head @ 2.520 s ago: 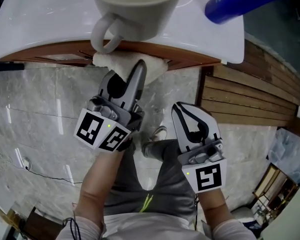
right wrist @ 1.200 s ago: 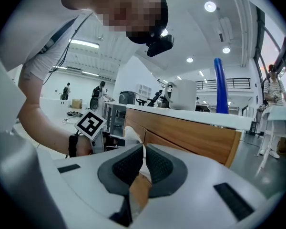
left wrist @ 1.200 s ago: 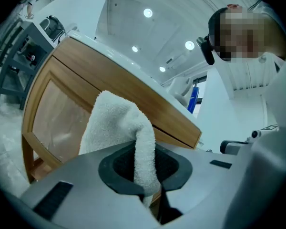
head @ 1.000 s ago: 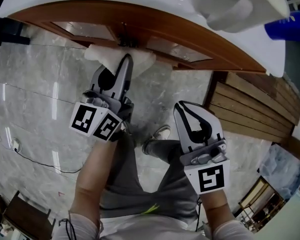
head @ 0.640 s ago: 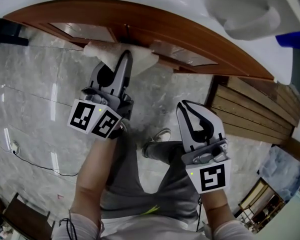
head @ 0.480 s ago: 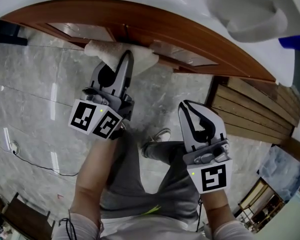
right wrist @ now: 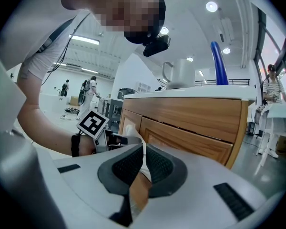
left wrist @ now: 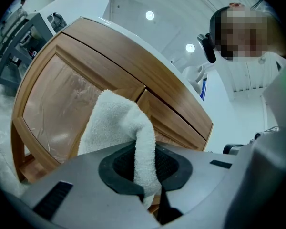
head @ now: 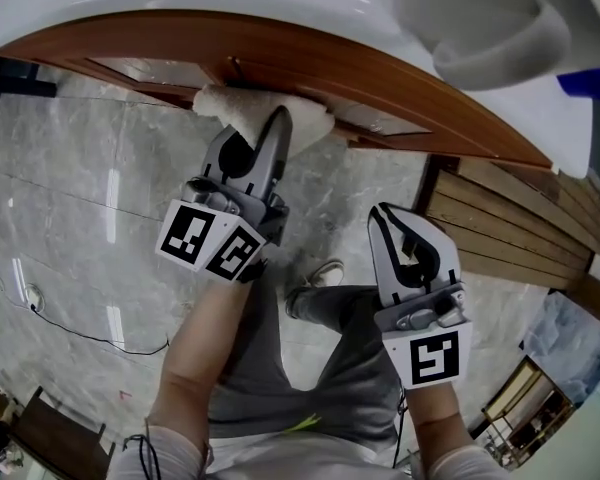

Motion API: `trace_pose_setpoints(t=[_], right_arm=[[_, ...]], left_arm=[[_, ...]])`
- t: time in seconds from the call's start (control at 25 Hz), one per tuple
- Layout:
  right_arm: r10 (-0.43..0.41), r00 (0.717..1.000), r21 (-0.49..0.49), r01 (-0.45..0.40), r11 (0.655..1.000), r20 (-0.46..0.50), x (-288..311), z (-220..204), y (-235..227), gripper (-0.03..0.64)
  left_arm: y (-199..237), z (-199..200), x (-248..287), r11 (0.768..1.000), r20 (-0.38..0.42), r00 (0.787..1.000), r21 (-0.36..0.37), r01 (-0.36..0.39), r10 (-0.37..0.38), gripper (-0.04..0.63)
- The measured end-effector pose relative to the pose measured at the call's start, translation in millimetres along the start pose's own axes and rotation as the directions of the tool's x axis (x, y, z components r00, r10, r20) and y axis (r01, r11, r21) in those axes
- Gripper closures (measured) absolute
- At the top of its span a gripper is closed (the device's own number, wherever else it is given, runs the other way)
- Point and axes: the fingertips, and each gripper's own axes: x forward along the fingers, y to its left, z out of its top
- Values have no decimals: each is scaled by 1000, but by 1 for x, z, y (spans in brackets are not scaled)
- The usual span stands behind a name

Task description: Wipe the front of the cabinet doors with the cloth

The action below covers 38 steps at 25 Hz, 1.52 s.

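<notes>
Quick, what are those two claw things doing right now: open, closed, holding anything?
Left gripper: closed on the white cloth, against the cabinet door.
Right gripper: closed, holding nothing.

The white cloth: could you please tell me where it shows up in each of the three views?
Head view: upper centre, cloth at the left gripper tip, against the cabinet front.
Left gripper view: centre, clamped between the jaws.
Right gripper view: small white patch just left of centre, beyond the jaws.
Shared landmark: the wooden cabinet front.
</notes>
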Motion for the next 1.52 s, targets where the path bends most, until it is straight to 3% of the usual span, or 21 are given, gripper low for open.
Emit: trace_pose_setpoints(t=[0.44, 1.04, 1.52], right_arm=[[-3, 1000, 17, 3, 1000, -11, -4, -5, -6, 572], [-169, 985, -17, 168, 986, -29, -43, -22, -63, 572], [-210, 977, -15, 209, 978, -42, -75, -19, -79, 572]], left_arm=[[-23, -7, 18, 999, -5, 999, -17, 39, -39, 543], [-82, -43, 46, 986, -35, 987, -63, 152, -154, 543], [-133, -71, 61, 968, -70, 972, -127, 216, -226, 543]])
